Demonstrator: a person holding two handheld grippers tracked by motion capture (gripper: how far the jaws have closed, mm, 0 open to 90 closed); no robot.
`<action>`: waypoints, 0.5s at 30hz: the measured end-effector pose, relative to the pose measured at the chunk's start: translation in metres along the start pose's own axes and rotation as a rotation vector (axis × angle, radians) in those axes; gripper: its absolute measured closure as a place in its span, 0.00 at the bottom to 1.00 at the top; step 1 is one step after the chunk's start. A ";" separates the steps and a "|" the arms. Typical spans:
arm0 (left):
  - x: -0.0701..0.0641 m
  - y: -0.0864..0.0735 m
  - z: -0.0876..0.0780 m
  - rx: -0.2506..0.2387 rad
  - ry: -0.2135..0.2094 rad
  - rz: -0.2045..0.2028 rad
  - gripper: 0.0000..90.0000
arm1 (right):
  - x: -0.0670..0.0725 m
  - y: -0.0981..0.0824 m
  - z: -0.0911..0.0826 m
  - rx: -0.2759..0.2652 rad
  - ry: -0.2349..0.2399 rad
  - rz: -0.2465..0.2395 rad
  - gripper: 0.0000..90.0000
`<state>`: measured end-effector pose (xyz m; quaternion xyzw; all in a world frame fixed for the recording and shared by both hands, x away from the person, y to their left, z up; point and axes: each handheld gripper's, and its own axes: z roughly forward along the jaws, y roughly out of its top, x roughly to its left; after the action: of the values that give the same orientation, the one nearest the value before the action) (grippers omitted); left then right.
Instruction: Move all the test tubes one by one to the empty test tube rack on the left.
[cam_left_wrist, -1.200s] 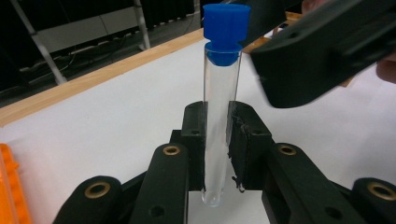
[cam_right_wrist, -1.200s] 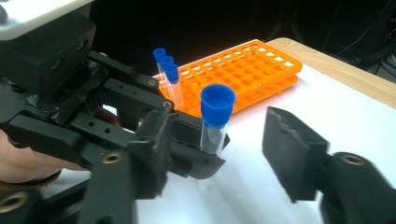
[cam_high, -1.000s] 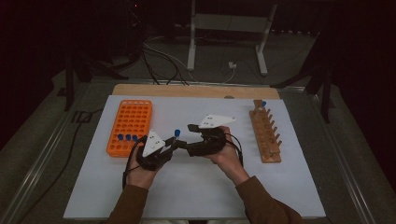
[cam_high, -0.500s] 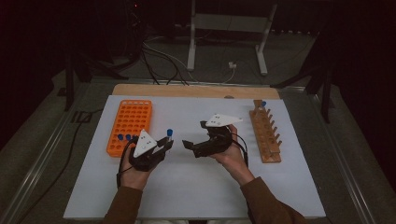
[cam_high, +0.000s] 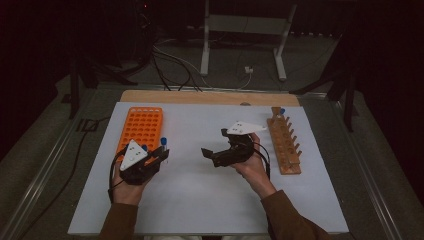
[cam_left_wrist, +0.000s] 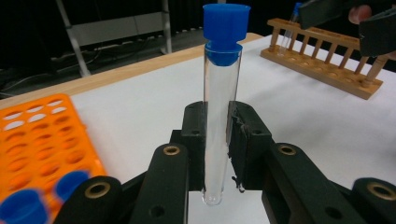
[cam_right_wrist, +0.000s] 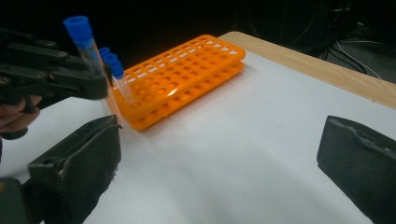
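The test tube (cam_left_wrist: 218, 116) stands upright in the left gripper (cam_left_wrist: 217, 140), blue cap up, long axis vertical; the jaws are clamped on its lower half, and its rounded bottom end pokes out below the pads. In the high view it is small and only the cap is plain. It sits just beside the near end of the orange rack (cam_high: 140, 127), which holds a few capped tubes (cam_right_wrist: 114, 70) at that end, partly blurred. The right gripper (cam_high: 215, 145) has its jaws wide apart, having just opened, nothing between them. The wooden rack (cam_high: 285, 145) holds one tube at its far end.
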<state>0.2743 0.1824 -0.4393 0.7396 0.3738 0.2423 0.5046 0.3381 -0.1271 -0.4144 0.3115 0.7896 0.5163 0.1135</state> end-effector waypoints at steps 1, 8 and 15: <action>0.002 0.000 -0.002 -0.003 0.003 -0.001 0.86 | -0.001 0.000 -0.001 -0.002 -0.001 0.001 0.00; 0.016 -0.002 -0.020 -0.031 0.024 -0.014 0.86 | -0.006 -0.002 -0.004 -0.007 -0.009 0.013 0.00; 0.028 -0.010 -0.038 -0.050 0.042 -0.021 0.86 | -0.008 -0.003 -0.006 -0.004 -0.021 0.019 0.00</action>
<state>0.2596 0.2282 -0.4346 0.7176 0.3860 0.2616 0.5173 0.3402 -0.1380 -0.4158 0.3243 0.7842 0.5158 0.1174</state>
